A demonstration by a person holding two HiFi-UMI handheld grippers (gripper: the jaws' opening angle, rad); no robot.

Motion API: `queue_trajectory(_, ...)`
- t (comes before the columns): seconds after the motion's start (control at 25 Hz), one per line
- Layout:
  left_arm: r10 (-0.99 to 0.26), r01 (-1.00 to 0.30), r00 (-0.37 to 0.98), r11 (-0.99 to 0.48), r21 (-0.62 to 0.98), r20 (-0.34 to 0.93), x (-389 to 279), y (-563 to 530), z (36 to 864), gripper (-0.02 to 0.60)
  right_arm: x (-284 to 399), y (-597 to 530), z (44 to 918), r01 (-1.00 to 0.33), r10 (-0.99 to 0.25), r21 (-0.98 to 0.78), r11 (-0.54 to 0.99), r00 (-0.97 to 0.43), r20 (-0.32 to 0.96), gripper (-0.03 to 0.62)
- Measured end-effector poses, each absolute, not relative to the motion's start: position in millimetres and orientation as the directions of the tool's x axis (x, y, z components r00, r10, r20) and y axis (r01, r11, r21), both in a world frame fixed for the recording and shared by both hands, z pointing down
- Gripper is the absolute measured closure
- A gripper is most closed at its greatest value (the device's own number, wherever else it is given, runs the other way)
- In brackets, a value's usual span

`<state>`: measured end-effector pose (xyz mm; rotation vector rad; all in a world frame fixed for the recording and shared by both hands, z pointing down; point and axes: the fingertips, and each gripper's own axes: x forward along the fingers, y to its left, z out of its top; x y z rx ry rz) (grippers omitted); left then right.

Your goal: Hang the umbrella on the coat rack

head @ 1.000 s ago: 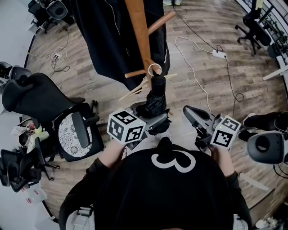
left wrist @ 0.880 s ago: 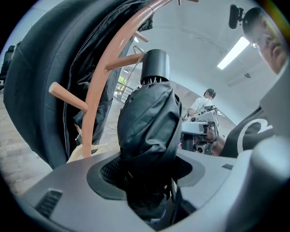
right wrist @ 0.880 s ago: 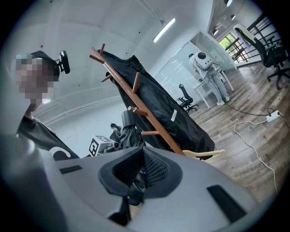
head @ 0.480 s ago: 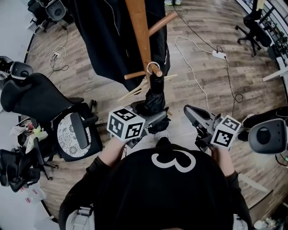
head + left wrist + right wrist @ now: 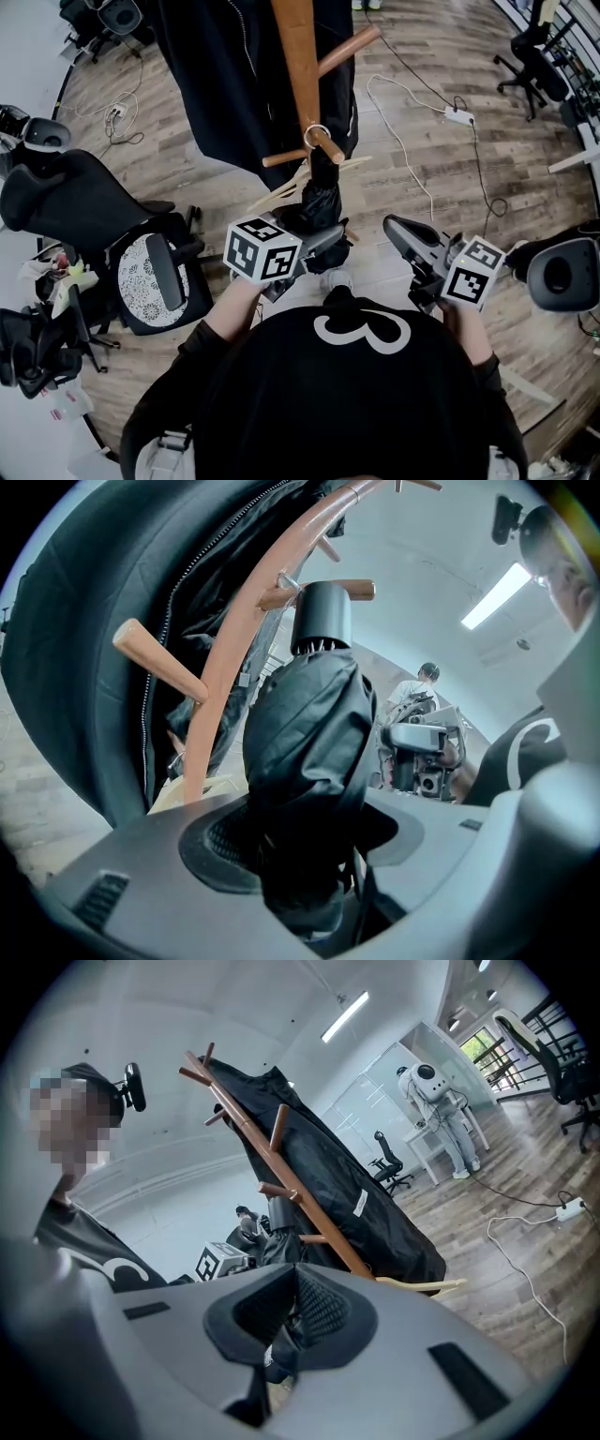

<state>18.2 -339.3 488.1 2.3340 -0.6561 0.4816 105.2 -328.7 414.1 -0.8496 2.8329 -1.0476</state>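
Note:
A folded black umbrella (image 5: 323, 202) stands nearly upright, and my left gripper (image 5: 323, 248) is shut on its lower body. Its metal ring (image 5: 317, 137) at the top circles a lower peg (image 5: 328, 150) of the wooden coat rack (image 5: 300, 56). In the left gripper view the umbrella (image 5: 309, 733) fills the space between the jaws, its black cap (image 5: 322, 616) just under the peg (image 5: 323, 591). My right gripper (image 5: 398, 230) hovers to the right, shut and holding nothing, apart from the umbrella. From the right gripper view, the rack (image 5: 281, 1171) leans beyond the jaws.
A long black coat (image 5: 234, 75) hangs on the rack, with a pale wooden hanger (image 5: 300, 183) below it. Black office chairs (image 5: 84, 202) crowd the left. White cables and a power strip (image 5: 457, 114) lie on the wood floor; another chair (image 5: 562, 277) sits right.
My left gripper has shifted slightly with the umbrella, and the ring now sits a little further along the peg. The right gripper has kept still.

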Motion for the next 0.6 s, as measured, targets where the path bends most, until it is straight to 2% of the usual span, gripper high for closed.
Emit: queue_trajectory(0.6,-0.369,-0.593,0.788,-0.668,0.449,0.493,9,-363,512,0.311,106,-330,424,-0.498,-0.483,-0.618,0.608,-0.85,0.21,0.568)
